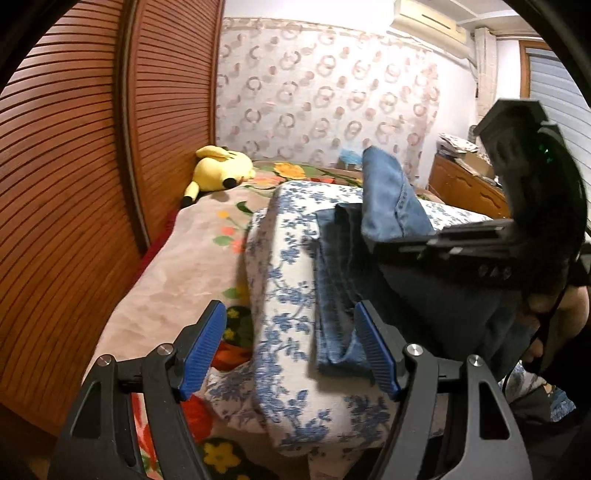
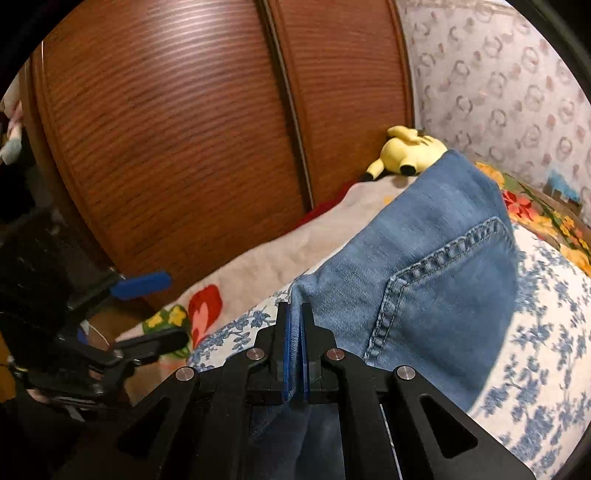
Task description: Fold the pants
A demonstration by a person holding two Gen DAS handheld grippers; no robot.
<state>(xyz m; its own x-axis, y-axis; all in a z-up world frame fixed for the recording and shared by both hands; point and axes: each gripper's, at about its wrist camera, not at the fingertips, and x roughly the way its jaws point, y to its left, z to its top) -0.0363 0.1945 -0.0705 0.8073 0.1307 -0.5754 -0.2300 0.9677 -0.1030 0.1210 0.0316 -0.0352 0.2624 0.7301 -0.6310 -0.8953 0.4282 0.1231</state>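
Two black-framed grippers w/ ribbed blue finger pads sit closest to the lenses. Left gripper point(image 1: 290, 345): fingers point(image 1: 205, 345) spread wide, nothing between them, hovering just above the near end of the bedding. Right gripper point(image 2: 295, 356): fingers point(image 2: 286, 358) pressed together, pinching a fold of denim.

Two tall reddish-brown wooden wardrobe doors point(image 1: 92, 155) w/ horizontal louvre slats, running along the bed's far side. One white curtain point(image 1: 325, 92) printed w/ pinkish ring shapes, thin fabric, behind the bed. One bed w/ a fleecy beige blanket point(image 1: 192, 254), big red, yellow & green flowers on it. One white quilt w/ blue floral print point(image 1: 284, 295), thick, puffy, folded, lying on the blanket.

One pair of blue denim pants point(image 2: 424, 266) on the quilt: part lies flat as a narrow strip, part is lifted upright by the right gripper. Heavy double stitching, curved pocket seam visible.

One wooden dresser point(image 1: 465, 188) at right, cluttered top, items too blurred to tell. One white air-con unit point(image 1: 428, 26) high on the wall. One yellow plush toy w/ black-tipped ears point(image 1: 218, 170), soft & rounded, lying on the bed, touching the doors.
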